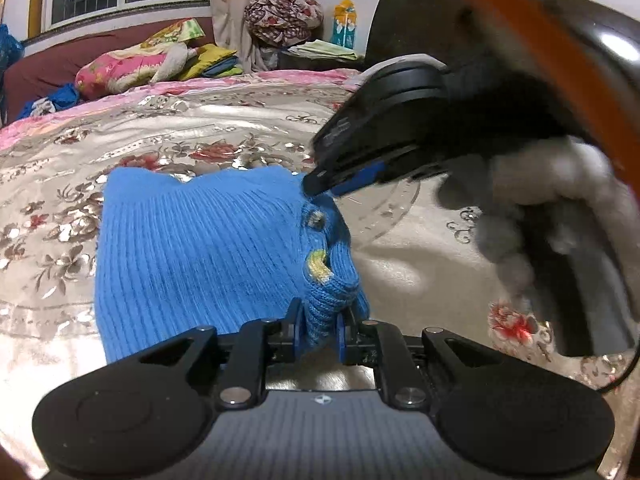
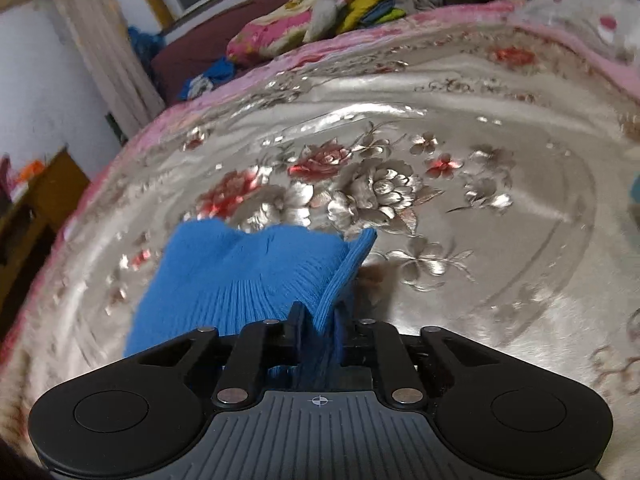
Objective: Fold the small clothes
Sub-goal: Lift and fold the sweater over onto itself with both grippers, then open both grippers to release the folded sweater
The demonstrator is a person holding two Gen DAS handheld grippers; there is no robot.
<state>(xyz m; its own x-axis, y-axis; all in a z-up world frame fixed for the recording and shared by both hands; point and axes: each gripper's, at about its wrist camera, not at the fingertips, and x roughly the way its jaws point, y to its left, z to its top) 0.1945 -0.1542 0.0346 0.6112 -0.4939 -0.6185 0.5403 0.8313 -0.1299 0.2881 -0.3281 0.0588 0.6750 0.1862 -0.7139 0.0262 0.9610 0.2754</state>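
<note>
A small blue ribbed knit garment [image 1: 192,248] lies on the floral bedspread [image 1: 120,140]. My left gripper [image 1: 320,328] is shut on its near right edge, by a yellow-and-white knitted patch [image 1: 318,266]. My right gripper [image 1: 316,184] shows in the left wrist view, held by a gloved hand [image 1: 540,200], pinching the garment's far right corner. In the right wrist view my right gripper [image 2: 318,320] is shut on a bunched fold of the blue garment [image 2: 240,272], which is lifted off the bedspread [image 2: 440,160] there.
Pillows and folded cloths [image 1: 132,68] lie along the dark red headboard [image 1: 60,60] at the back. A wrapped bundle [image 1: 282,16] and a dark chair back [image 1: 420,20] stand at the far right. A wooden cabinet [image 2: 40,200] stands left of the bed.
</note>
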